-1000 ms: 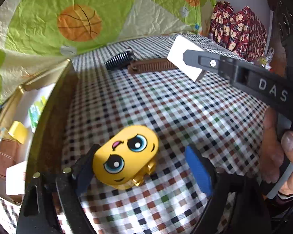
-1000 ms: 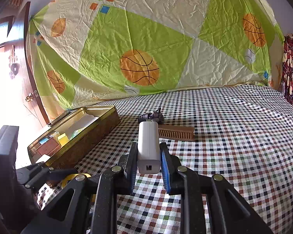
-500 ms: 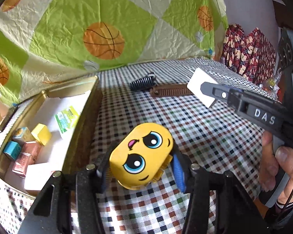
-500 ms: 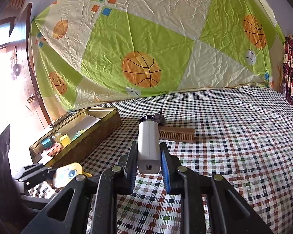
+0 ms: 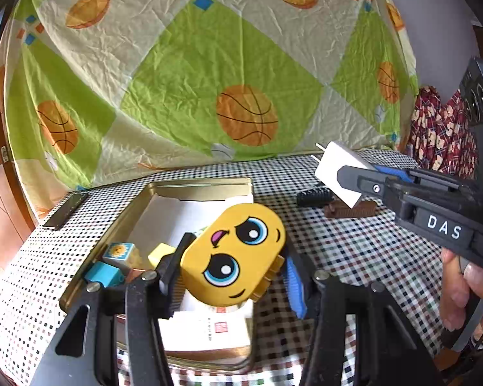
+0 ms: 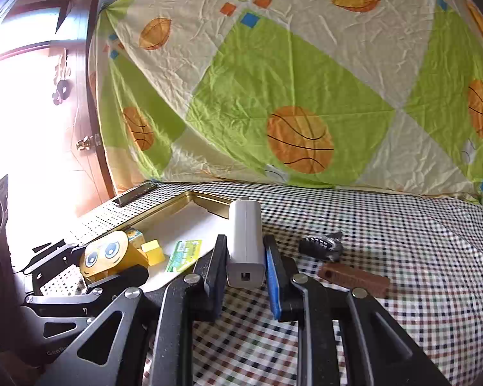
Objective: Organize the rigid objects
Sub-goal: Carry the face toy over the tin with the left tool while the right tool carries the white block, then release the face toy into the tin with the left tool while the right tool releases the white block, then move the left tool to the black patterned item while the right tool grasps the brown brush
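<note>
Yellow face toy (image 5: pixel 233 254) clamped in left gripper (image 5: pixel 232 276), held above gold tin (image 5: pixel 119 225); height above it unclear. Right gripper (image 6: pixel 245 267) clamped on white charger (image 6: pixel 245 241), near tin's right edge. Step: loading. Next: lower toy, release.

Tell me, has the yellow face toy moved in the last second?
Yes. The left gripper lifted the yellow face toy off the checkered cloth and carried it over the gold tin.
</note>
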`<state>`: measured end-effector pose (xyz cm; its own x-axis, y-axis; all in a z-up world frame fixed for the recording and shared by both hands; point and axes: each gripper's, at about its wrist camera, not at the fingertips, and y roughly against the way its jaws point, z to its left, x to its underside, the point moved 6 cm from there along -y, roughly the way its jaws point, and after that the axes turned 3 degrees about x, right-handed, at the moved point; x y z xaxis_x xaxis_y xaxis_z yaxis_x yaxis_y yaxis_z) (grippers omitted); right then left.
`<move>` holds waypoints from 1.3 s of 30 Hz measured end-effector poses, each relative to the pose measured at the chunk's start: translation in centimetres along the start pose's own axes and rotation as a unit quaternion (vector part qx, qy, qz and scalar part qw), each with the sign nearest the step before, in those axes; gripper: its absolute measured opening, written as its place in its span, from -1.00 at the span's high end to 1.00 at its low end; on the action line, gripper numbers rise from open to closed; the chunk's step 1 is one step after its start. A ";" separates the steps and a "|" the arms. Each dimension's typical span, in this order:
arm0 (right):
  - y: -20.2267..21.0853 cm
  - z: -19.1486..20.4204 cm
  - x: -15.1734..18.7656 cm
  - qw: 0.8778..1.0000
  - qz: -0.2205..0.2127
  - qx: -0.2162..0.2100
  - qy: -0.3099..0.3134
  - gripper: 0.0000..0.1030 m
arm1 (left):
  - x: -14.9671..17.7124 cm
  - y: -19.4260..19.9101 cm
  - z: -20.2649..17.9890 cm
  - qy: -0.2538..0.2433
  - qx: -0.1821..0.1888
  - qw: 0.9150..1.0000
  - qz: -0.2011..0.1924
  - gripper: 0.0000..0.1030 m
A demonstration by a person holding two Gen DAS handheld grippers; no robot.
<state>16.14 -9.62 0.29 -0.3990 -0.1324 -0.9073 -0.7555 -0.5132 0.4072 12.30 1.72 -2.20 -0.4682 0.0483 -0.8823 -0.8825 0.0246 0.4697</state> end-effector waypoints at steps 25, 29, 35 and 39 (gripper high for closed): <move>-9.2 8.3 0.8 0.994 0.069 -0.041 0.070 0.16 | 1.2 -4.1 10.3 0.082 -0.063 0.993 0.060 -0.37; -6.6 5.8 0.8 0.996 0.050 -0.024 0.064 -0.15 | 0.9 -3.2 9.4 0.092 -0.062 0.993 0.038 -0.96; -2.5 -0.5 1.3 0.997 0.038 0.028 0.059 -0.29 | -0.9 -2.8 3.9 0.057 -0.021 0.998 0.017 -0.99; -1.0 -5.9 1.2 0.995 0.031 0.083 0.038 -0.34 | -1.9 -4.0 -1.1 0.023 0.012 0.999 0.023 -0.99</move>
<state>19.46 -14.25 -1.78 -0.4117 -0.2268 -0.8826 -0.8085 -0.3559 0.4686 16.62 0.43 -2.43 -0.5107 0.0031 -0.8597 -0.8587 0.0472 0.5103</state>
